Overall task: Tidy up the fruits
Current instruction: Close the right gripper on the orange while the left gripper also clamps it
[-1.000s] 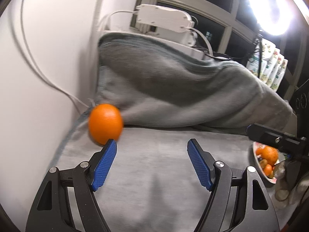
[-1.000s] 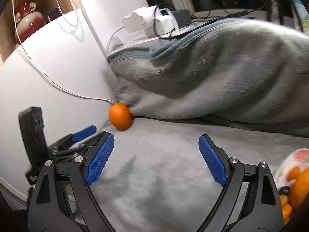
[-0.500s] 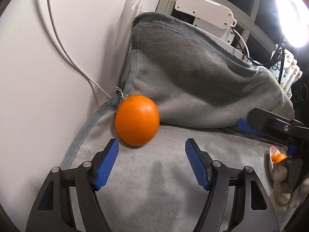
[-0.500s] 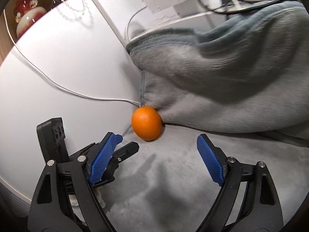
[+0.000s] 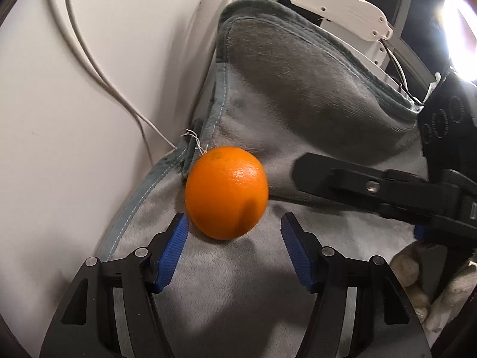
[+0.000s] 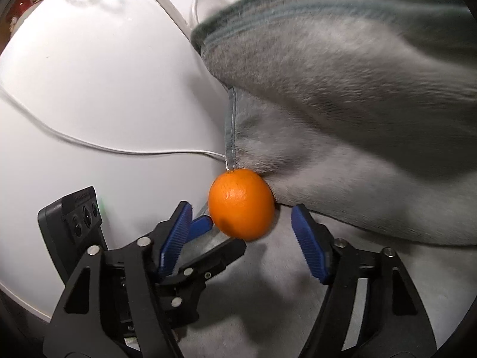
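Sitting on the plush grey blanket (image 5: 298,283) right at its stitched fold: round glossy orange (image 5: 226,192), close by the white wall (image 5: 74,149) with its thin white cable (image 5: 98,71). Just been closing, left black gripper with blue ribbed pads (image 5: 234,240), still parted, orange just ahead at twelve o'clock, untouched. Same for right black gripper (image 6: 241,225), closing in, pads clear, nothing held.

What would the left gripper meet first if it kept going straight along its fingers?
Most likely the orange: it sits just ahead of the left gripper, whose closing jaws do not touch it yet. Behind it rises the grey blanket.
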